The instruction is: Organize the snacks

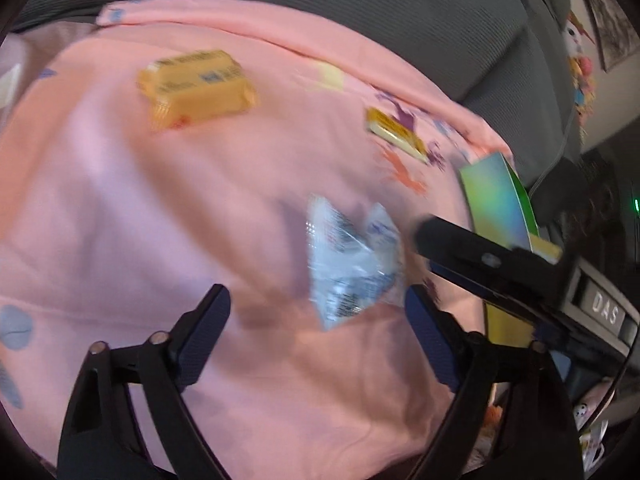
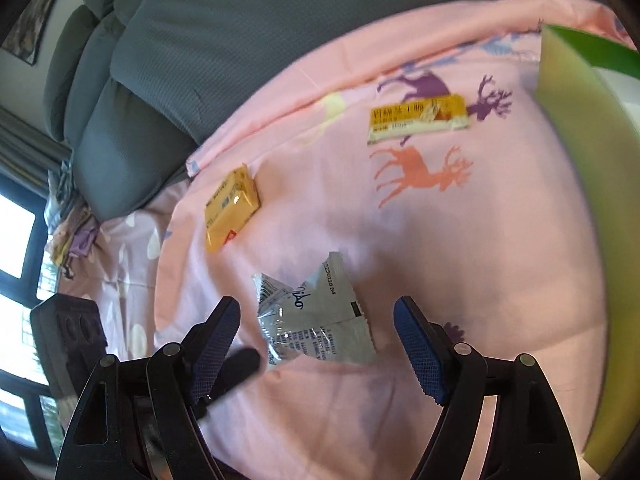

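A crumpled silvery-white plastic snack packet (image 2: pixel 316 316) lies on a pink cotton sheet printed with purple and orange deer (image 2: pixel 420 240), spread over what looks like a bed or sofa with grey ribbed cushions (image 2: pixel 240 40) behind it. Both claws hover over the packet, angled down. The right claw (image 2: pixel 316 344) stands released, its blue-padded fingers (image 2: pixel 420 352) on either side of the packet without pressing it. The left claw (image 1: pixel 316 336) is likewise released and empty; the packet sits just ahead of the gap, near its right finger, and the right claw's black finger reaches in from the right.

On the packet I can read a stamped code ending "50110 B4" and a handwritten-style word, possibly "ibo"; the small print below is too fine to read.

Further back, well apart from the packet, lies a yellow wrapped block-shaped snack (image 2: pixel 230 208) with blue lettering, blurred. To its right, a long yellow-and-white snack bar (image 2: pixel 418 118) carries Chinese characters I cannot make out. A green-and-yellow cardboard box (image 2: pixel 580 200) stands at the sheet's right edge. A grey label behind the right claw reads "DAS" (image 1: pixel 604 308).
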Motion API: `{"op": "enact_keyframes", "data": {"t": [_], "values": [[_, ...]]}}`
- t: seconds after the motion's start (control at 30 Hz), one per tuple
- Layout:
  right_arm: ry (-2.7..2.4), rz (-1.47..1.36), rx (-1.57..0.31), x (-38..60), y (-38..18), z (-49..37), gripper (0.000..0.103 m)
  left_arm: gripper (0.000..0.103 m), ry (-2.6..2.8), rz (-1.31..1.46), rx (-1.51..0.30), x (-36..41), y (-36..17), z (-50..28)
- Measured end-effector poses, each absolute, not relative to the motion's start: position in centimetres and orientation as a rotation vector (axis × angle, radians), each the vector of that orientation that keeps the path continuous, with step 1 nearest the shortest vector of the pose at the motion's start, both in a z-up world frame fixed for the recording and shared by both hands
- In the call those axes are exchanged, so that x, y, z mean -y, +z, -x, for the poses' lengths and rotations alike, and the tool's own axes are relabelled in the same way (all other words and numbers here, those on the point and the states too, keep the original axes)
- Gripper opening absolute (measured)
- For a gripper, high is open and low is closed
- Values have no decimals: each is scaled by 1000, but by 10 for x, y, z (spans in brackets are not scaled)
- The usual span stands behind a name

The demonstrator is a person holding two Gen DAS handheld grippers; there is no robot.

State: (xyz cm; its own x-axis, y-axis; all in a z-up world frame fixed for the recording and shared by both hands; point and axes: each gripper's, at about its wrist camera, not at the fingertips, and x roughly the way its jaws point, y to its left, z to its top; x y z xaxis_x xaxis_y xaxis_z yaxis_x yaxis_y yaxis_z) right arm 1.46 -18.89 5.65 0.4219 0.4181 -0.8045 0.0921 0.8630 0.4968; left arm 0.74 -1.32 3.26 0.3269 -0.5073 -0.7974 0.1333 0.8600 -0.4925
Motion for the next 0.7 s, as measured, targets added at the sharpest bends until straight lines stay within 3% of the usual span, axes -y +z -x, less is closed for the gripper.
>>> {"op": "enact_keyframes", "data": {"t": [0.17, 0.23, 0.27, 0.4, 0.7], "values": [[254, -505, -1169, 176, 41, -28, 80, 63, -459, 330, -1155, 30, 26, -9], [268, -501, -1199, 171, 33, -32, 80, 46, -503, 352, -1150, 34, 25, -11], [268, -501, -1208, 170, 29, -33, 80, 41, -516, 361, -1148, 36, 24, -12], [264, -471, -1199, 171, 30, -30, 64, 37, -518, 336, -1121, 43, 27, -11], [216, -415, -1011, 202, 88, -7, 62, 35, -608, 262, -970, 81, 78, -1]]}}
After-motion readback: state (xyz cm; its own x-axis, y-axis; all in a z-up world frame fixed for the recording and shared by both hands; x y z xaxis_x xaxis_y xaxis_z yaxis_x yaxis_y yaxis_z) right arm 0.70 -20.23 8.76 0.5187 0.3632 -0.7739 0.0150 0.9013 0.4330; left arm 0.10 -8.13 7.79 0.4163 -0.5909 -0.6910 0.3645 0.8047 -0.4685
